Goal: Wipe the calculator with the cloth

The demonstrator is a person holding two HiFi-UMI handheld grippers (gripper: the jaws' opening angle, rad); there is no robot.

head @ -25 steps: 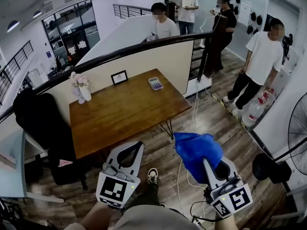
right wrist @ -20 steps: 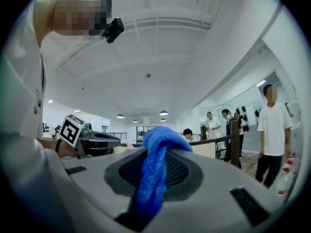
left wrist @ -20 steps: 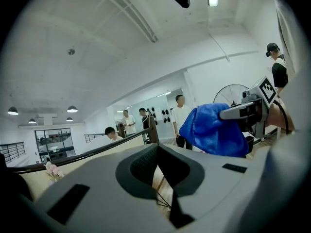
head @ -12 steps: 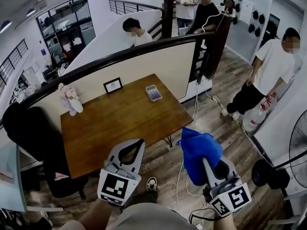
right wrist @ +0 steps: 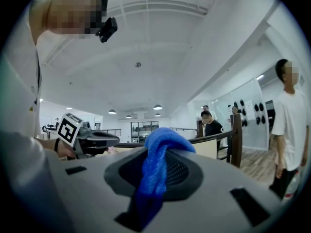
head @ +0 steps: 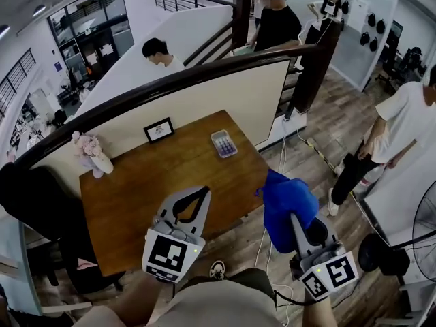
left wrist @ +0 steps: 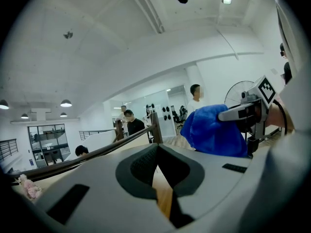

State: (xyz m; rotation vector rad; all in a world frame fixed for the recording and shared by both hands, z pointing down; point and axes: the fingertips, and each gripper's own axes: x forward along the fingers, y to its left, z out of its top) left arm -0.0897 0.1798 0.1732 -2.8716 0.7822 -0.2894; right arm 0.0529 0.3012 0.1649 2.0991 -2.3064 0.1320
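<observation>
I have both grippers up in front of me, short of the table (head: pixel 136 189). The left gripper (head: pixel 201 193) hangs over the near edge of the wood; its own view shows the jaws closed tip to tip with nothing caught between them, only a sliver of tabletop showing through the gap lower down. The right gripper (right wrist: pixel 156 171) is clamped on the cloth (head: pixel 287 203). A blue fold is pinched between its jaws, and the rest bunches up over the tips, so from the head view the cloth hides the jaw ends. That gripper sits off the table's right corner, above the floor (head: pixel 320 148).

The calculator (head: pixel 223 143) lies flat on the far right part of the table, near the back edge — well apart from both grippers and touched by neither. A small frame (head: pixel 158 129) stands at the back edge to its left, and a vase of flowers (head: pixel 92 157) stands at the far left corner. Behind the table runs a dark railing (head: pixel 204 70) — several people stand beyond it and to the right.
</observation>
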